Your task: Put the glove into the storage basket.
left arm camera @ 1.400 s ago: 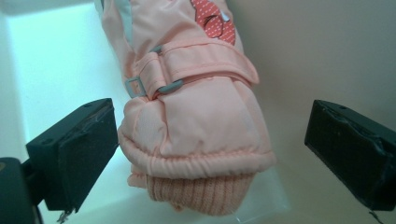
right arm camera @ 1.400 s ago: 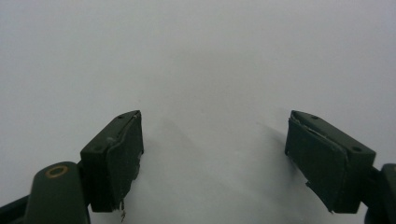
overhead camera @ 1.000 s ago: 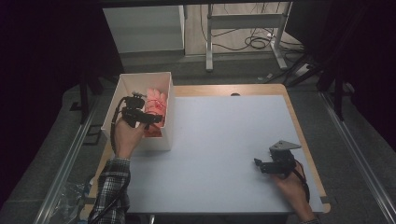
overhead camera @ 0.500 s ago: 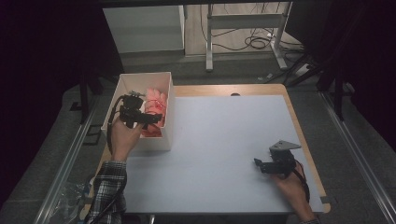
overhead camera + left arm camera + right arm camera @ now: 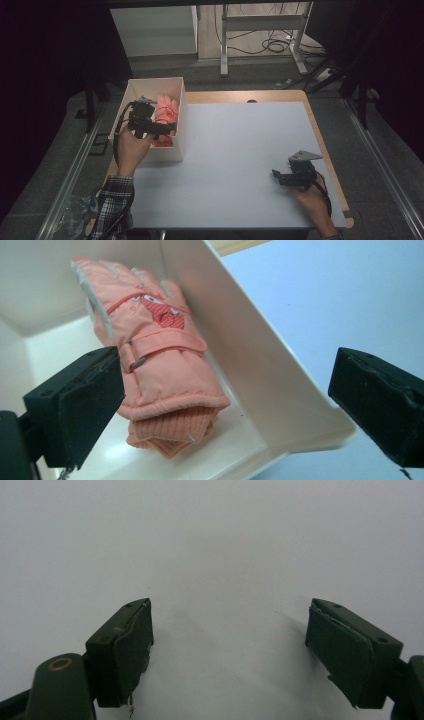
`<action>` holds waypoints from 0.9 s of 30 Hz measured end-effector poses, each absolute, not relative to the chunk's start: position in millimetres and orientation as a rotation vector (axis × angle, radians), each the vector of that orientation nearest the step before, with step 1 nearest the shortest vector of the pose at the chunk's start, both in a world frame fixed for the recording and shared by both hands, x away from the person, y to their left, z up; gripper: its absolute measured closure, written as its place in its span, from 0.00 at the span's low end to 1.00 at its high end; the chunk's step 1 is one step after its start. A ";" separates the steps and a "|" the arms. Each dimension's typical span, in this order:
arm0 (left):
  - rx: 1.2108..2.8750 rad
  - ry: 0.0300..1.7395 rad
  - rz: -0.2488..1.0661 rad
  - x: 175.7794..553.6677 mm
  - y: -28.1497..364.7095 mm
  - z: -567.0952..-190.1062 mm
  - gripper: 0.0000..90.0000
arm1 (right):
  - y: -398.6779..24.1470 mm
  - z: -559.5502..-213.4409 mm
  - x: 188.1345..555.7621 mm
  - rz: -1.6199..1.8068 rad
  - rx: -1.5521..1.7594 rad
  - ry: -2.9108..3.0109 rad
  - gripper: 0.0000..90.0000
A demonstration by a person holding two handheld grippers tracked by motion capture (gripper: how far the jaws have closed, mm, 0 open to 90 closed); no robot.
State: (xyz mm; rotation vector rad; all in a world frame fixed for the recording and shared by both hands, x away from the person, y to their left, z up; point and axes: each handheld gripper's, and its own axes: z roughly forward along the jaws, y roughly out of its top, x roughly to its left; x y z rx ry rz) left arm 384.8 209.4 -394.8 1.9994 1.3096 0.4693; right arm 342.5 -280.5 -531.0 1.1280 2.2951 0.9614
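A pair of pink padded gloves lies stacked inside a white box at the table's left edge; the gloves rest against the box's right wall. My left gripper hovers over the near end of the box, wide open, its jaws spread to either side of the glove cuffs and box wall with nothing held. My right gripper rests low at the table's near right, open, its jaws framing bare white tabletop.
The white tabletop spans the middle between the two hands. A wooden border rims the table on the right. Beyond the far edge stand a white cabinet and metal table legs with cables on the floor.
My left gripper has drifted slightly toward the near end of the box above the gloves. The right gripper has stayed in place.
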 end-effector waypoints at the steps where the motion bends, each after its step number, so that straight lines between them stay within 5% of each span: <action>1: 1.999 1.305 0.468 384.1 208.7 -393.9 0.02 | -280.5 -531.0 342.5 0.961 1.128 2.295 0.22; 27: 2.045 1.106 0.395 361.9 158.3 -380.6 0.01 | -280.5 -530.8 342.3 0.959 1.130 2.296 0.21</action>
